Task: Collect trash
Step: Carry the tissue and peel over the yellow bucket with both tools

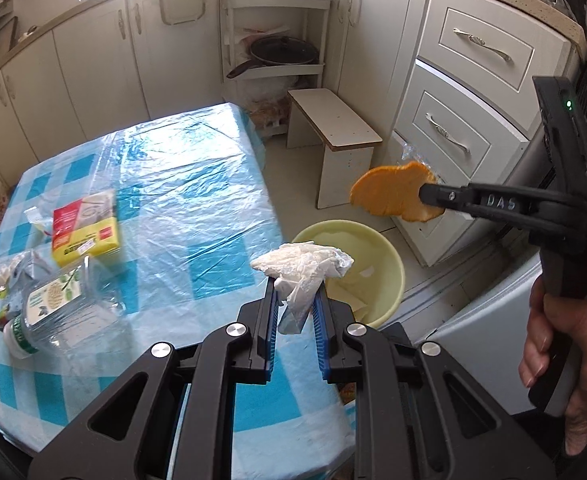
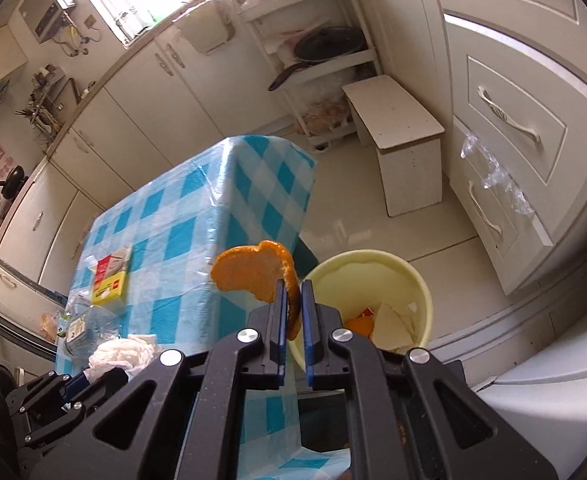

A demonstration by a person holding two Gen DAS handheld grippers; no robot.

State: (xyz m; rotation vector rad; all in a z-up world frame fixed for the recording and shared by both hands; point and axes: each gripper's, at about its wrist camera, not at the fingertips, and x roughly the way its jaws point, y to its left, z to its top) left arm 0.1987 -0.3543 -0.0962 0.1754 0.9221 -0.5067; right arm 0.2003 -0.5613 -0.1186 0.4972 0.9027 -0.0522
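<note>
Raised letters "DAS" stand on the right tongs [image 1: 423,194] arm.

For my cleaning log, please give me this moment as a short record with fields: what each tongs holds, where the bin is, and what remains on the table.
left tongs: shut on crumpled tissue
right tongs: shut on orange peel
bin: yellow bucket on the floor beside the table, paper scraps and peel inside
remaining on table: plastic bottle lying down, red-yellow packet
</note>
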